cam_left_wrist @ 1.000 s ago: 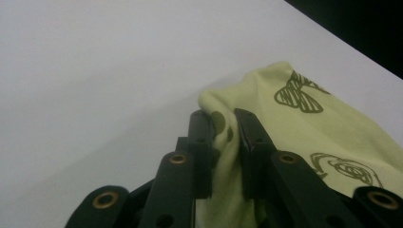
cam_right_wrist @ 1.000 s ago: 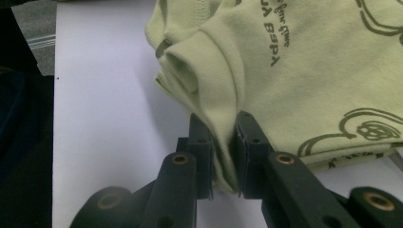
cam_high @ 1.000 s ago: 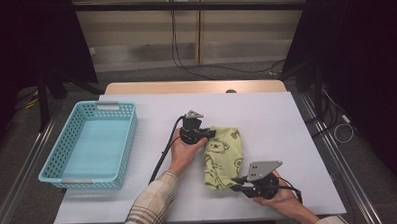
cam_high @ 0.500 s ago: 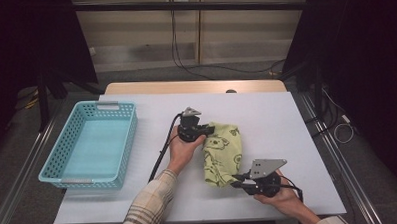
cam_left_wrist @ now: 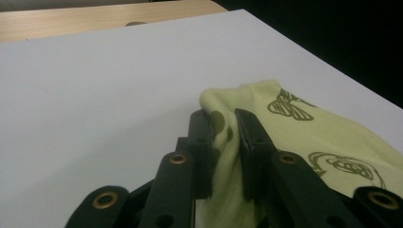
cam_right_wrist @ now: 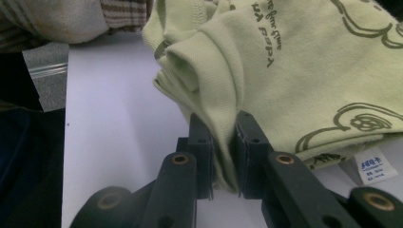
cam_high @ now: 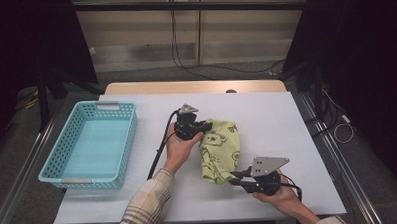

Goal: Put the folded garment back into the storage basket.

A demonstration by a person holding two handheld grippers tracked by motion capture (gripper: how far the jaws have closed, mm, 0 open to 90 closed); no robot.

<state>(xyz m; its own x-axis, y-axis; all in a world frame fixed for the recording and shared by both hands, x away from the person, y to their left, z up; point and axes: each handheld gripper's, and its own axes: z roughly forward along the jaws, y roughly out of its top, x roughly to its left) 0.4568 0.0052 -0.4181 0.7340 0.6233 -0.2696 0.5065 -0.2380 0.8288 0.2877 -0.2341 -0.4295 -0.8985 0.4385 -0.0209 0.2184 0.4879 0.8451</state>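
Observation:
A light green garment (cam_high: pixel 220 149) printed with dark drawings lies folded in the middle of the white table (cam_high: pixel 266 114). My left gripper (cam_high: pixel 203 127) pinches its far left corner; in the left gripper view the black jaws squeeze a fold of the green cloth (cam_left_wrist: pixel 223 128). My right gripper (cam_high: pixel 234 180) grips the garment's near edge; in the right gripper view a thick cuff-like fold (cam_right_wrist: pixel 209 80) runs down between the shut jaws. A small white label (cam_right_wrist: pixel 375 168) shows at the garment's hem.
A turquoise plastic basket (cam_high: pixel 90 146) stands with nothing in it at the table's left. The person's plaid sleeve (cam_high: pixel 145 209) comes in from the bottom. Cables (cam_high: pixel 160 148) trail from the left gripper across the table. Dark floor surrounds the table.
The garment's near part has shifted slightly and looks a little more stretched between the two grippers. Both hands stay almost where they were.

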